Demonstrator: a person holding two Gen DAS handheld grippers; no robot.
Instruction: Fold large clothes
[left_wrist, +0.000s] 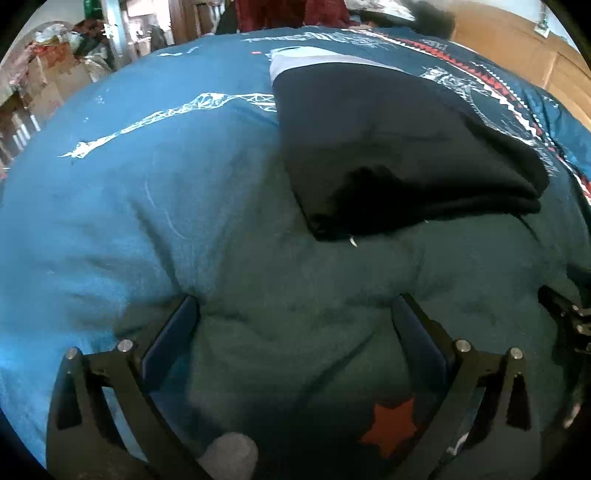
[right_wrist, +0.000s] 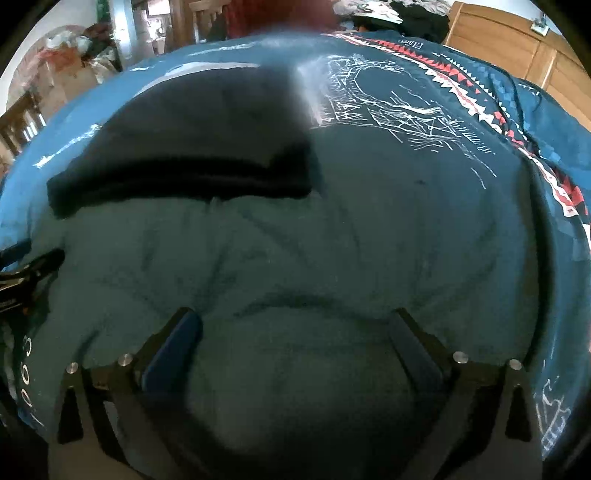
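while folded, black garment (left_wrist: 406, 147) on blanket (left_wrist: 147, 203)

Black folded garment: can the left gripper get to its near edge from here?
Probably yes. The left gripper has its jaws wide apart with nothing in them, and only bare blue bedspread lies between it and the black folded garment. The right gripper sits off to the side.

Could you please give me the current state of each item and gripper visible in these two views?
Dark garment: folded into a flat stack, lying on the bedspread.
Blue bedspread: spread out, rumpled near the grippers.
Left gripper: jaws wide open, holding nothing, over the bedspread.
Right gripper: jaws wide open, holding nothing.
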